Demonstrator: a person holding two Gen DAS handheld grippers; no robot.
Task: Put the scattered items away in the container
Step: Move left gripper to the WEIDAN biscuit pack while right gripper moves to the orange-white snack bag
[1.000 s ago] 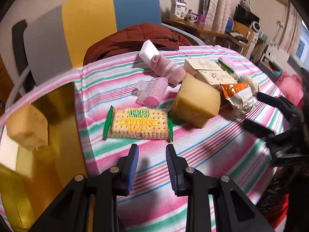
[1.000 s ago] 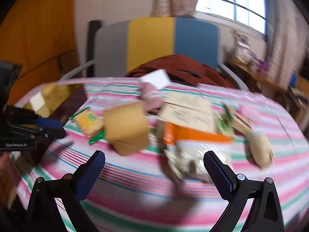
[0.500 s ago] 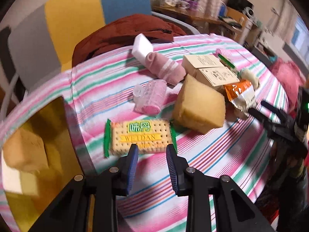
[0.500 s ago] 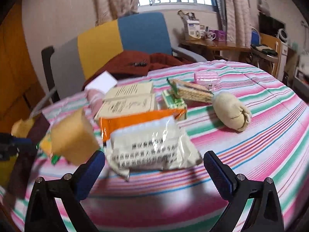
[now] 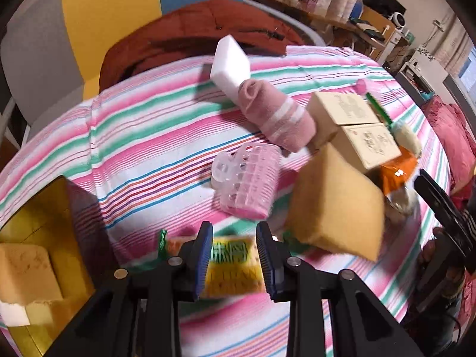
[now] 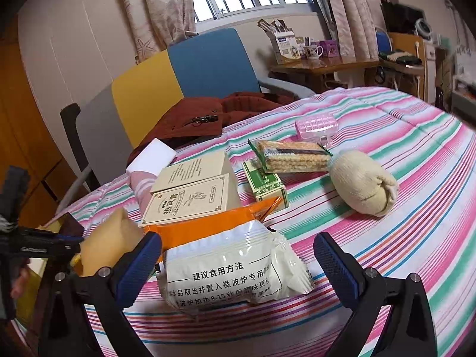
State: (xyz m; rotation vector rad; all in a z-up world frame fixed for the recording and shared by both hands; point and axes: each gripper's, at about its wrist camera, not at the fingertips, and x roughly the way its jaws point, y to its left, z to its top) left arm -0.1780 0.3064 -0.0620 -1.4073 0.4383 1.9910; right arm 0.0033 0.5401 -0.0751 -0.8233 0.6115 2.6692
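My left gripper (image 5: 234, 263) is open, its fingers straddling the yellow cracker packet (image 5: 230, 264) on the striped cloth. The yellow container (image 5: 47, 232) at the left holds a sponge (image 5: 25, 272). My right gripper (image 6: 236, 270) is wide open around the white and orange food pouch (image 6: 226, 267). Nearby lie a yellow sponge (image 5: 336, 208), a pink hair clip (image 5: 247, 181), a pink rolled towel (image 5: 275, 116), a white foam block (image 5: 230, 64) and two beige boxes (image 6: 193, 190).
A wafer packet (image 6: 291, 156), a green box (image 6: 266, 184), a cream rolled sock (image 6: 361, 187) and a pink case (image 6: 316, 125) lie further back. A chair with a brown jacket (image 5: 202, 32) stands behind the table. The right gripper shows in the left wrist view (image 5: 443, 208).
My left gripper moved forward and down until its fingers straddle the cracker packet. My right gripper swung right and closed in on the white and orange pouch.
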